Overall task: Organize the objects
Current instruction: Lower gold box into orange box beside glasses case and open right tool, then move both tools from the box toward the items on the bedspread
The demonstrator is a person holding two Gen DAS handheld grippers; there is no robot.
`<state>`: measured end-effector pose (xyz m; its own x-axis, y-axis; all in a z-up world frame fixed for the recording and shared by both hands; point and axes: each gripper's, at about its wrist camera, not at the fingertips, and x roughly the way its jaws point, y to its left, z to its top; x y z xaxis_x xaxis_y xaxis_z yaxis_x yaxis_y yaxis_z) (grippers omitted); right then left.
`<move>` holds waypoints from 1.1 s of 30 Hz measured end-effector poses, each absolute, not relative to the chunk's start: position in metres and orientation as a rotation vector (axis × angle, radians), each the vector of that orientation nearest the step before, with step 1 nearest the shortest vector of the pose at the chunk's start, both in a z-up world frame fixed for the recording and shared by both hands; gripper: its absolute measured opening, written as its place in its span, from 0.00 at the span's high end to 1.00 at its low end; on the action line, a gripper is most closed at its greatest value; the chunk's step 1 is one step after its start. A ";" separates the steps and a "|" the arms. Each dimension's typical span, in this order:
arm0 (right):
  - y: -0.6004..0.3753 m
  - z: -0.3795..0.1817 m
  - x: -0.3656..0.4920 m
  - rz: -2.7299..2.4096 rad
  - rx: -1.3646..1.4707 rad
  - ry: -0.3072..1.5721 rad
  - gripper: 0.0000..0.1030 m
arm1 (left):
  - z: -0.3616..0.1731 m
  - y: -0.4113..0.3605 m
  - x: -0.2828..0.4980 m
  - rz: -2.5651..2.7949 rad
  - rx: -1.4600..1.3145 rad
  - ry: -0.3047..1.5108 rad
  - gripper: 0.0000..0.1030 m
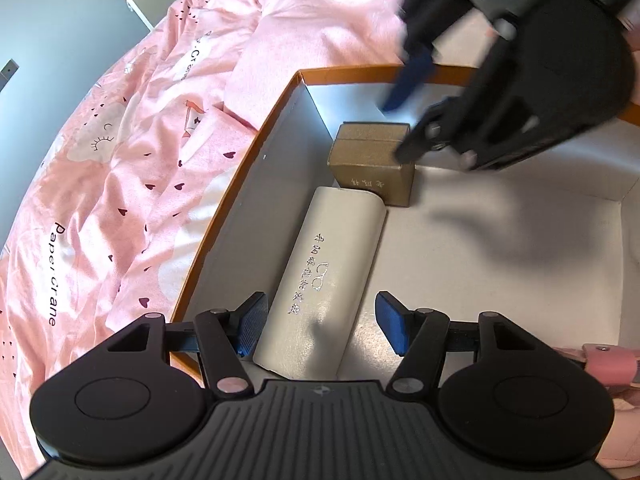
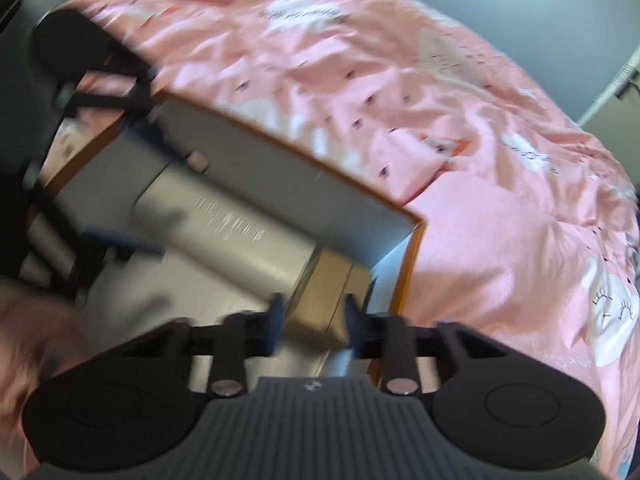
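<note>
Reading "Paper Crane" | quilt (image 1: 100, 200) | case (image 1: 320, 276) lettering illegible

Left gripper (image 1: 320, 322): black linkage arms, silver pivot screws, blue ribbed pads (image 1: 390, 316), ridged grey housing with a small emblem at 6 o'clock. Right gripper (image 2: 312, 320): same build. Pink sleeve (image 1: 608, 360) at 4 o'clock.

Motion blur smears the right hand-held gripper (image 2: 312, 320) view.

The pink bedsheet (image 1: 100, 200) reads "Paper Crane" (the silver characters on both boxes stay illegible).
</note>
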<state>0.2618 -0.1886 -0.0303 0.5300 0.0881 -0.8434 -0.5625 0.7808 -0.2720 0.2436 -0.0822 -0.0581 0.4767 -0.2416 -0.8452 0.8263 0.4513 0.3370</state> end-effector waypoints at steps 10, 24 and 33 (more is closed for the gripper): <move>-0.180 -0.057 0.265 0.384 -0.653 1.038 0.98 | -0.041 -0.078 0.247 -0.742 0.747 0.848 0.29; -0.177 -0.057 0.281 0.365 -0.586 1.044 1.00 | -0.032 -0.072 0.246 -0.717 0.709 0.825 0.30; -0.182 0.004 0.221 0.472 -0.223 0.971 0.93 | 0.030 -0.031 0.217 -0.622 0.512 0.735 0.31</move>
<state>0.2213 -0.1824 0.0039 0.4740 0.2843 -0.8334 -0.4797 0.8770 0.0264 0.2166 -0.0313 0.0304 0.5805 -0.3356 -0.7419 0.6759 0.7066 0.2093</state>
